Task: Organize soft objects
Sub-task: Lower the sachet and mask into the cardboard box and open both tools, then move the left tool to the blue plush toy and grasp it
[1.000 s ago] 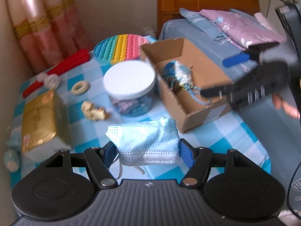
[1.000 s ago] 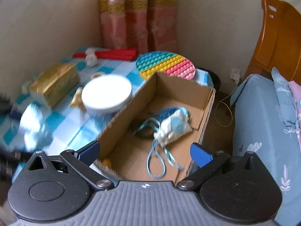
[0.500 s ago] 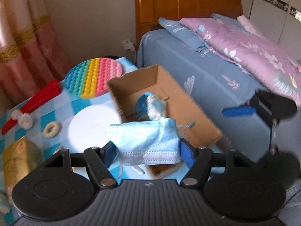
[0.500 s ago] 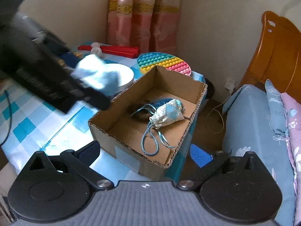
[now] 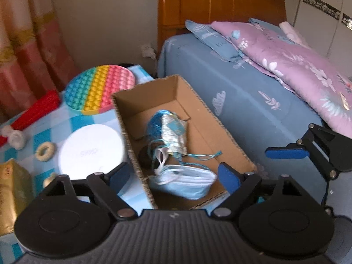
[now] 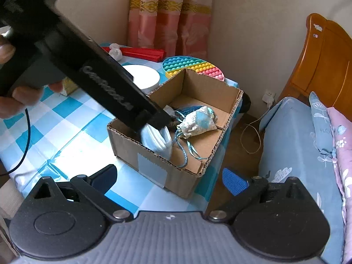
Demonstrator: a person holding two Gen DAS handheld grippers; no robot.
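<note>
Face mask (image 5: 187,183) (light blue, pleated, ear loops trailing) lies in the near end of the cardboard box (image 5: 220,132), clear of both pads. Left to right on the blue-checked tablecloth (image 6: 66,132): gold packet (image 5: 11,195) at the left edge, red sticks (image 5: 33,114), small ring (image 5: 45,151), white round lid (image 5: 92,151), rainbow bubble mat (image 5: 100,89) behind it, then the box at the table's right edge, then the blue bed (image 5: 253,101) with a pink quilt (image 5: 297,66).

Left gripper (image 5: 173,177): jaws have just been opening and now stand wide, one to each side of the mask, neither pad touching it. In the right wrist view this gripper reaches down into the box, the mask (image 6: 157,139) just under its tip; a hand (image 6: 19,96) holds its grip.

Also in the box: a silver-and-blue drawstring pouch (image 5: 173,135), cord loose on the floor, just beyond the mask.

Right gripper (image 6: 169,179): jaws apart, nothing between them, hovering off the box's near corner.
</note>
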